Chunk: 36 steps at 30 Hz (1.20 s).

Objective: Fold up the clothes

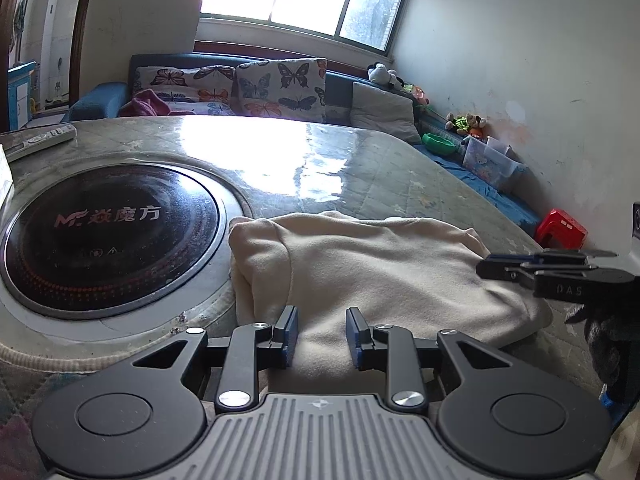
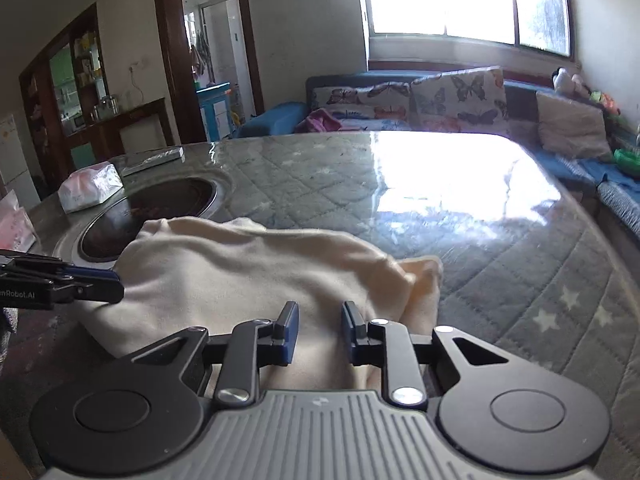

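Left wrist view: the left gripper (image 1: 322,334) hovers low over the near edge of a cream garment (image 1: 380,272), its 2 jaws parted and empty, cloth showing between them. The garment lies in a doubled-over heap on the quilted table (image 1: 400,168), its left edge just beside the round cooktop (image 1: 108,224). The right gripper (image 1: 496,268) reaches in from the side at the garment's right corner; whether it pinches cloth cannot be told here. Likely both tools flank the cloth to take 2 corners together.

Right wrist view: the right gripper (image 2: 320,332) has its jaws released, fabric beneath the gap. The garment's far-right corner droops in a loose flap. Beyond it the table is bare and wide, good room for spreading or folding away; a tissue pack (image 2: 90,192) sits well apart at the left.
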{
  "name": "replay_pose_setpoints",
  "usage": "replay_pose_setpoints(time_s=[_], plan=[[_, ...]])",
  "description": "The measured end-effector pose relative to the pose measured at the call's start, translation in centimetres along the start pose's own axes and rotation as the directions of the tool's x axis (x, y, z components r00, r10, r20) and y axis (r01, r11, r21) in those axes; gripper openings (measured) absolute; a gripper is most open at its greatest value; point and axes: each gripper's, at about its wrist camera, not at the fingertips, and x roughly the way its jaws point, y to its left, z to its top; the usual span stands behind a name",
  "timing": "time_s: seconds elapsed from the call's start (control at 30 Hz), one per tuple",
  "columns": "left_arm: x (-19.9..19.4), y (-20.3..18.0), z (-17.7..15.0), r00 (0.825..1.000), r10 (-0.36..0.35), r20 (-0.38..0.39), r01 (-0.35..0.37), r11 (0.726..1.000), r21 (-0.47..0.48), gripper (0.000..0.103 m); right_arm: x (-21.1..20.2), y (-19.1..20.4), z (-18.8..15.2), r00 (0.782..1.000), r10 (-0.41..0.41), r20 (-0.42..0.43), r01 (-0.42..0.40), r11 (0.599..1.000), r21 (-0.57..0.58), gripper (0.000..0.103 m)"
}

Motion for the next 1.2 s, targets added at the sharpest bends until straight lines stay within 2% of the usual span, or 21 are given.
replay_pose_setpoints(time_s=[0.17,0.27,0.43,0.57,0.67,0.77,0.9,1.0,1.2], plan=[[0.6,-0.2,1.1,1.000,-0.007,-0.003,0.007,1.000,0.004,0.029,1.4,-0.4,2.0,1.000,-0.001,0.010,0.001,1.000,0.006,0.022],[1.3,-0.2,1.7,1.000,-0.005,-0.002,0.005,1.000,-0.001,0.029,3.0,-0.7,2.6,1.000,0.004,-0.008,-0.004,1.000,0.018,0.022],[2.4,0.2,2.8,1.000,0.009,0.001,-0.009,1.000,0.001,0.029,5.0,-1.5,2.7,0.998,-0.031,-0.055,0.033,0.999,0.030,0.022],[3.2,0.5,3.6,1.000,0.012,0.001,-0.012,1.000,0.002,0.029,4.6,-0.6,3.5,0.998,-0.048,-0.030,0.047,0.999,-0.013,0.024],[3.9,0.8,4.2,1.000,0.015,0.002,-0.015,1.000,0.002,0.029,4.9,-0.1,4.1,0.999,-0.027,-0.027,0.027,0.999,-0.021,0.024],[4.8,1.0,4.8,1.000,0.028,-0.006,-0.028,1.000,0.008,0.029,6.3,0.4,4.9,0.999,-0.020,-0.044,0.018,1.000,-0.025,0.024],[6.0,1.6,5.0,0.998,0.059,-0.026,-0.059,0.998,0.002,0.029,8.0,0.7,5.0,0.995,-0.051,-0.088,0.048,0.998,-0.035,0.026],[5.5,1.3,5.2,0.999,0.052,-0.006,-0.052,0.999,0.002,0.029,7.8,0.8,5.0,0.996,-0.054,-0.077,0.051,0.998,-0.041,0.028],[6.3,-1.1,6.0,1.000,0.012,0.007,-0.013,0.997,0.077,0.029,5.6,1.2,4.6,0.999,-0.019,-0.037,0.017,0.999,-0.040,0.029]])
